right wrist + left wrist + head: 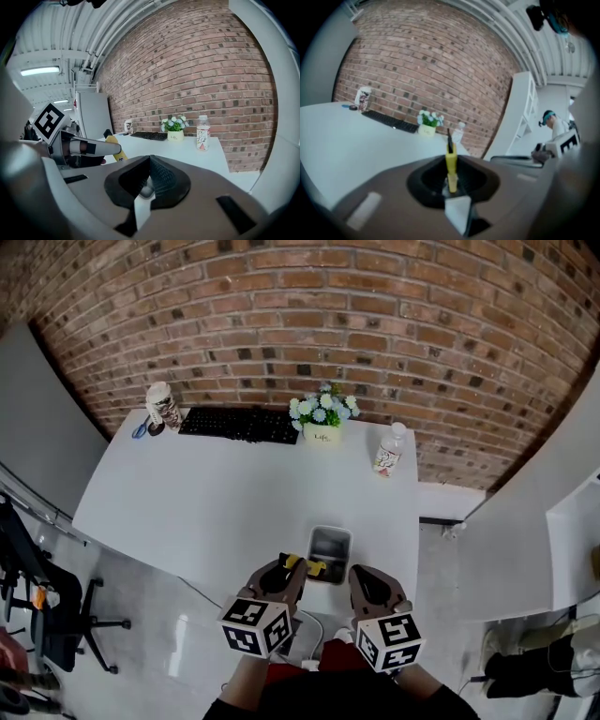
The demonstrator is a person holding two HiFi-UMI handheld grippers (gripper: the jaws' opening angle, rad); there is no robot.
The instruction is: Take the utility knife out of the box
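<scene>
Overhead, a white surface (206, 502) meets a brick wall (309, 324), with a grey box (330, 542) at its near edge. The left tool (296, 566) and right tool (360, 574) point forward, slightly down. In the left gripper view, the left tool clamps the yellow utility knife (451, 161), outside the box. In the right gripper view, the right tool is closed and empty. The labels are unreadable.

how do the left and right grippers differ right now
The left gripper is shut on the yellow utility knife, which stands upright between its jaws. The right gripper holds nothing, and its jaws are closed together. The left gripper is at the grey box's near left corner, and the right gripper is off its near right corner. Both hover by the box's near end, pointing forward.
</scene>
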